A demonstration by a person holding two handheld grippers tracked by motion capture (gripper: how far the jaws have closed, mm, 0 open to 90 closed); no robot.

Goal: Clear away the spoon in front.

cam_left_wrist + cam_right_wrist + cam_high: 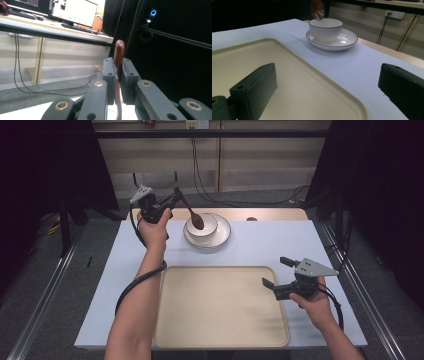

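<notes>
A: Left gripper (176, 196) clamped on the spoon (192, 212) handle. Forearm runs up from the near edge along the tray's (220, 307) left side; hand raised near the table's (280, 245) far left corner.

B: Spoon attitude?

A: Tilted, bowl end low, hanging over the cup (202, 226). Right gripper view puts the spoon bowl (317, 9) just above the cup (326, 28) rim, not touching. Cup sits on a saucer (220, 239) near the far edge.

B: Right gripper (275, 272)?

A: Jaws wide, nothing between them. Hand held level at the tray's right edge, jaws pointing left over the rim.
</notes>
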